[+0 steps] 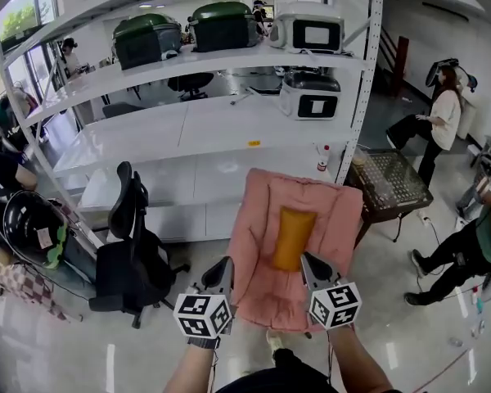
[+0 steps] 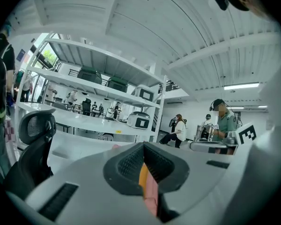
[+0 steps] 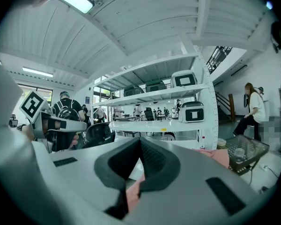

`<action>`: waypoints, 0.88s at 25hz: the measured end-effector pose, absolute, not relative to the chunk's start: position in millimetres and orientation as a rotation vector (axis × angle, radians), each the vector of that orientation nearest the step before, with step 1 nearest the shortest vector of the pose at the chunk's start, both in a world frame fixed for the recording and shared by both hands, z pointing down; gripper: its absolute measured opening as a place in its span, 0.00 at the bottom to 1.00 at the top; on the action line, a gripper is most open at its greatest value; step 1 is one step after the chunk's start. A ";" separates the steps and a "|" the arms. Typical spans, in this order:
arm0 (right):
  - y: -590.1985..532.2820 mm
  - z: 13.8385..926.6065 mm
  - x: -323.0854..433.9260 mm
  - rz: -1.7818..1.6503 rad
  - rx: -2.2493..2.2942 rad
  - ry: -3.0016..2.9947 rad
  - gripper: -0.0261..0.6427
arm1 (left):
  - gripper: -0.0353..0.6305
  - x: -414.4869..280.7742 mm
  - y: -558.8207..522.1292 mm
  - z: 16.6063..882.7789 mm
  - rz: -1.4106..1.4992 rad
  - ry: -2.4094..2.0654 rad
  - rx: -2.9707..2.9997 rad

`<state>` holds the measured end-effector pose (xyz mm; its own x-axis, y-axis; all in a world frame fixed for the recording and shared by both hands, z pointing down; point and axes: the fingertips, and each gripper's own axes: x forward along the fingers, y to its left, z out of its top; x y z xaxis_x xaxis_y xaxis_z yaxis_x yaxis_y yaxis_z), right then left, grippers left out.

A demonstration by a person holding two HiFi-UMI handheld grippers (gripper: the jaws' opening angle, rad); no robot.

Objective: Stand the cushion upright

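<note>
Pink cushion [image 1: 258, 219] lengthwise toward shelving [image 1: 229, 129] (orange patch [image 1: 293, 237] central)

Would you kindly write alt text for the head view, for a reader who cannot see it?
Two handheld tools, the left tool and right tool, grip the lower edge of a pink cushion with an orange centre panel, holding it up before white shelving. A black office chair stands left.

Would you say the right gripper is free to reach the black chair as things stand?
Probably not. The right gripper is shut on the near edge of the cushion, as is the left gripper, and the chair stands off to the left, beyond the left gripper.
</note>
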<state>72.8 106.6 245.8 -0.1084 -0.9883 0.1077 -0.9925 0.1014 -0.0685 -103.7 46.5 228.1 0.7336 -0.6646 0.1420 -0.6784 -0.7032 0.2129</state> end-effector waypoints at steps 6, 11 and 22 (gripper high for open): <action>107.1 234.0 65.9 0.152 2.055 -2.313 0.04 | 0.06 -113.2 48.3 215.8 0.060 -1.092 2.707; 105.7 230.5 62.7 0.135 2.047 -2.322 0.04 | 0.06 -117.2 47.6 212.8 0.059 -1.106 2.715; 98.9 232.0 60.1 0.131 2.020 -2.346 0.04 | 0.06 -116.3 45.9 211.4 0.061 -1.123 2.724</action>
